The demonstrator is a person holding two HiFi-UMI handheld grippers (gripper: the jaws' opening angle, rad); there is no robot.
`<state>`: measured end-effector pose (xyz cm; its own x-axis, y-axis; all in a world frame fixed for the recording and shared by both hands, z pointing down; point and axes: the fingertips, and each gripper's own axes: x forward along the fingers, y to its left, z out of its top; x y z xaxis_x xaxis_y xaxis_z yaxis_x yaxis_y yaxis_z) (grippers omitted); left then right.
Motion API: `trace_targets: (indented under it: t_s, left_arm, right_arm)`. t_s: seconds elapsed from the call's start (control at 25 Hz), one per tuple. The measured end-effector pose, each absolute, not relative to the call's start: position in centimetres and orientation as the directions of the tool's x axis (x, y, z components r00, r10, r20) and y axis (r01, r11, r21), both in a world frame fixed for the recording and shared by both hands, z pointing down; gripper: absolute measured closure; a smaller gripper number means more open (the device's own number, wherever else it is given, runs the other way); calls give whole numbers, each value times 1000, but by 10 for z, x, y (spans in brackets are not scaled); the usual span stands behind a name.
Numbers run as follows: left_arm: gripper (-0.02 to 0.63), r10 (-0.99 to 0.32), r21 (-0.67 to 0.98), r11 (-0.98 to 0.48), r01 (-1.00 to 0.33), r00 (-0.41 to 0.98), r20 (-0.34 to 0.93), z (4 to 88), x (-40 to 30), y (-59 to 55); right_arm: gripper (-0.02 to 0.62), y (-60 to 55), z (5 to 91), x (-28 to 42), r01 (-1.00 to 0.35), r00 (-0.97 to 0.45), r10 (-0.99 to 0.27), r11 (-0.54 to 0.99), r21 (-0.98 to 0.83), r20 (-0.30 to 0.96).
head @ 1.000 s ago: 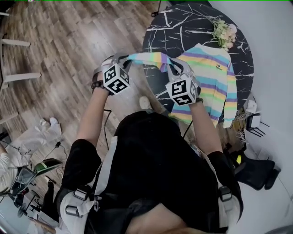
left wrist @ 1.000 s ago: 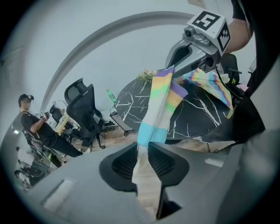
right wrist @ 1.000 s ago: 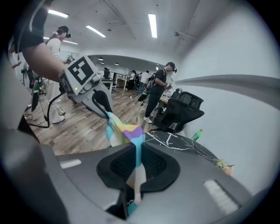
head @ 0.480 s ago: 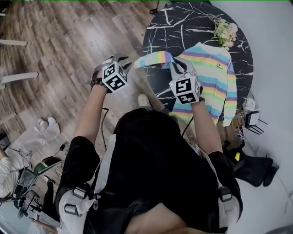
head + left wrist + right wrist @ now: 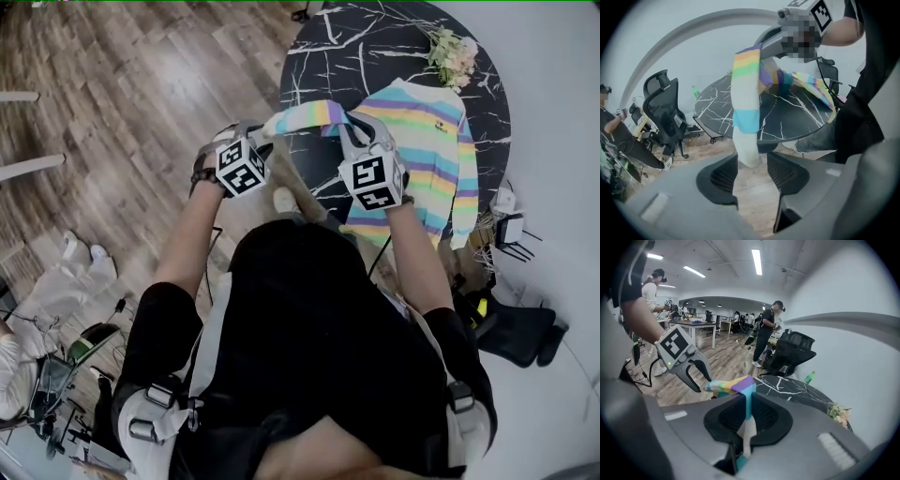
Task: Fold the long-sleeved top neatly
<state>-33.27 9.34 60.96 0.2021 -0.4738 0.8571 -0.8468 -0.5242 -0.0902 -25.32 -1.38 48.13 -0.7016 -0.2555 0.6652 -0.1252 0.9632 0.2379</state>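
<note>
The pastel-striped long-sleeved top (image 5: 427,141) lies on the round black marble table (image 5: 319,56). One sleeve (image 5: 305,117) is lifted off the table's near edge. My right gripper (image 5: 349,129) is shut on that sleeve (image 5: 745,394), with the cloth pinched between its pads. My left gripper (image 5: 259,141) has just been opening its jaws. The sleeve's white cuff (image 5: 745,147) hangs loosely between its fingertips (image 5: 723,174), and the pads do not press on it. From the right gripper view, the left gripper (image 5: 701,380) stands spread beside the sleeve end.
A small bunch of flowers (image 5: 452,54) lies at the table's far side. Black office chairs (image 5: 665,117) stand beyond the table, and a green bottle (image 5: 809,377) stands on it. Wooden floor (image 5: 112,84) lies to the left, with cables and gear at the lower left.
The left gripper has sunk and opened its jaws, letting go of the sleeve end that it held stretched a second ago. The right gripper keeps its grip in place.
</note>
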Motion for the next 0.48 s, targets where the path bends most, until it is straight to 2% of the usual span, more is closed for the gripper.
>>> trace_targets:
  t_s: [0.16, 0.2, 0.28, 0.48]
  left_arm:
    - [403, -484, -98, -496, -863, 181, 856, 625, -332, 84]
    - [429, -494, -102, -478, -873, 171, 853, 627, -336, 82]
    - [563, -519, -108, -437, -893, 152, 841, 625, -347, 75]
    - [569, -575, -175, -340, -924, 57, 816, 588, -394, 53]
  right_arm:
    - [574, -13, 479, -251, -133, -700, -255, 964, 230, 667]
    - [574, -13, 478, -251, -135, -700, -256, 964, 229, 667]
    - [574, -15, 477, -250, -139, -698, -260, 963, 231, 667]
    - [574, -21, 476, -250, -146, -693, -271, 960, 238, 668]
